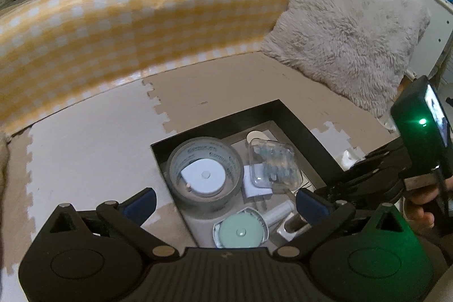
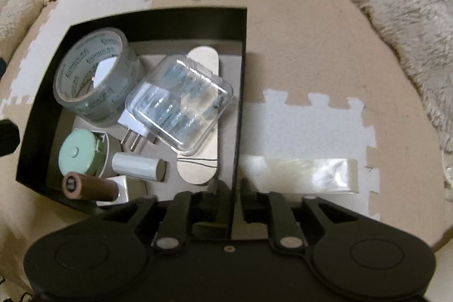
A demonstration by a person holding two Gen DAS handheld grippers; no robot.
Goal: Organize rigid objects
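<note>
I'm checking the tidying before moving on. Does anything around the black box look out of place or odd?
Yes: a strip of clear tape lies flat on the floor mat just outside the black box, while the other items, tape roll included, sit inside. The mat's surface is also patchy, peeled to white.

Left gripper (image 1: 225,203) jaws wide apart, nothing between, above black rectangular tray (image 1: 305,129) holding grey tape roll (image 1: 205,174), clear plastic case (image 1: 273,163), mint-green round disc (image 1: 240,232). Fluffy beige cushion (image 1: 348,27) behind.
</note>
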